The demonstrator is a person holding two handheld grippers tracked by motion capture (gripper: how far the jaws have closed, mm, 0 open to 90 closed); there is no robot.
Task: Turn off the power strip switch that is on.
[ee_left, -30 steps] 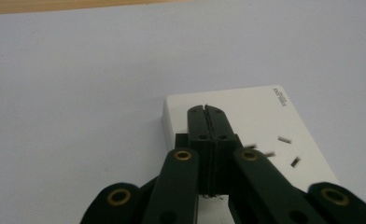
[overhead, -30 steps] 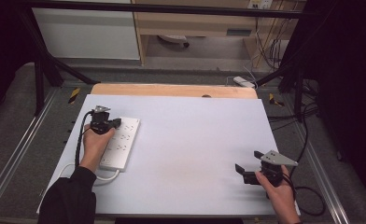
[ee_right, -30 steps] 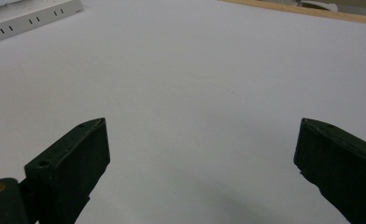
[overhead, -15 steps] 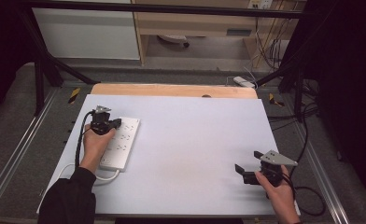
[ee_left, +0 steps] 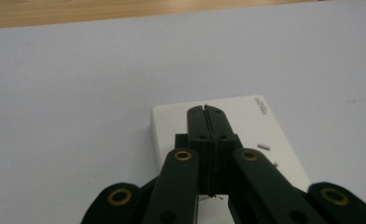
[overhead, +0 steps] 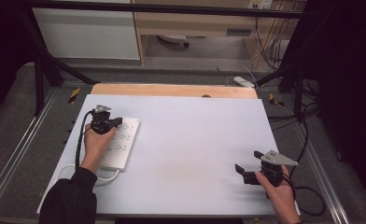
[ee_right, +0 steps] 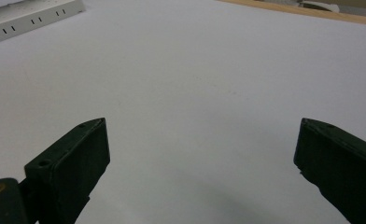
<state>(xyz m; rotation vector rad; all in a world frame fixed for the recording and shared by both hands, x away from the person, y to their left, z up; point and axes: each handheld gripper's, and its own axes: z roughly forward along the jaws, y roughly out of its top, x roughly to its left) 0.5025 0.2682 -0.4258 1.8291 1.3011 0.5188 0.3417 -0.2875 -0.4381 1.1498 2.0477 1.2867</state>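
Left gripper view, left gripper [ee_left: 205, 112] jaws pressed together over white power strip [ee_left: 246, 126] right below, right gripper [ee_right: 200, 154] jaws wide apart, bare table [ee_right: 195, 70] ahead

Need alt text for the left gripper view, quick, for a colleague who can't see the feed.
The left gripper, jaws closed together with nothing between them, sits over the end of a white power strip lying on a white table.

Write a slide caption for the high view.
Left gripper shut over a white power strip; right gripper open above the white tabletop.
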